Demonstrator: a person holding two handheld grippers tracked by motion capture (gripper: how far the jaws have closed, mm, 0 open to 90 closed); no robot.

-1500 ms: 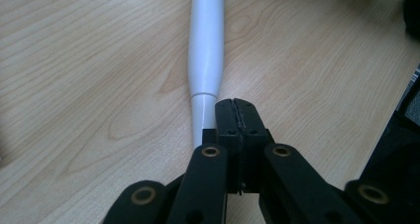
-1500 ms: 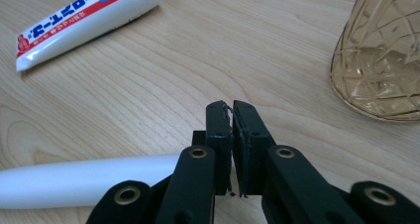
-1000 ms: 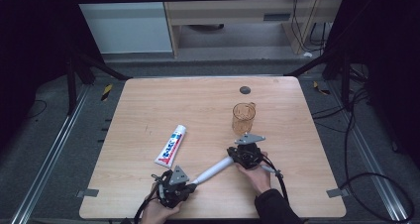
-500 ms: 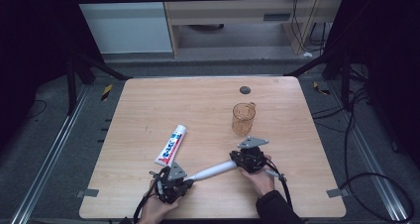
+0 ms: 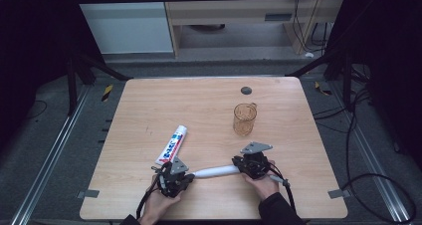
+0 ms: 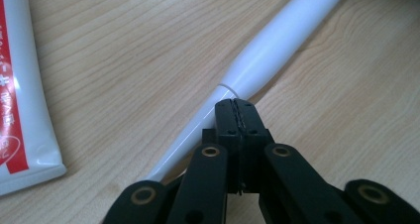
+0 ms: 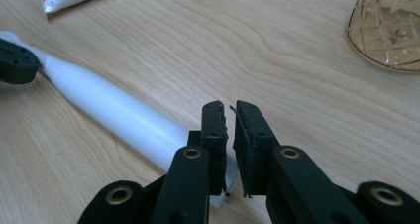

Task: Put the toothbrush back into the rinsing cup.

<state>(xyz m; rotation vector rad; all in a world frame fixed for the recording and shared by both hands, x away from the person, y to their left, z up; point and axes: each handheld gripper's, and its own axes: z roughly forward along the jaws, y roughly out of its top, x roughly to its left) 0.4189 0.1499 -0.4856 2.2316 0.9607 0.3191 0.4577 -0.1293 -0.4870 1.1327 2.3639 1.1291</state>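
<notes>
Left gripper point(image 6: 236, 105) low on wooden table point(image 5: 199, 100), jaws pressed together – white handle-shaped object point(image 6: 267, 50) lies just beside and partly under their tips, slanting away ahead. Right gripper point(image 7: 230, 110) at object's other end, jaws nearly together, thin gap, nothing between – object runs off to their left. Toothpaste tube point(image 6: 20, 85) left of left jaws; amber glass cup point(image 7: 386, 30) ahead, right of right jaws

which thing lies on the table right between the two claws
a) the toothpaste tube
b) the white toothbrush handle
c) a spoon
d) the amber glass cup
b, the white toothbrush handle spans from the left claw to the right claw, while the toothpaste tube and glass cup sit farther up the table.
</notes>
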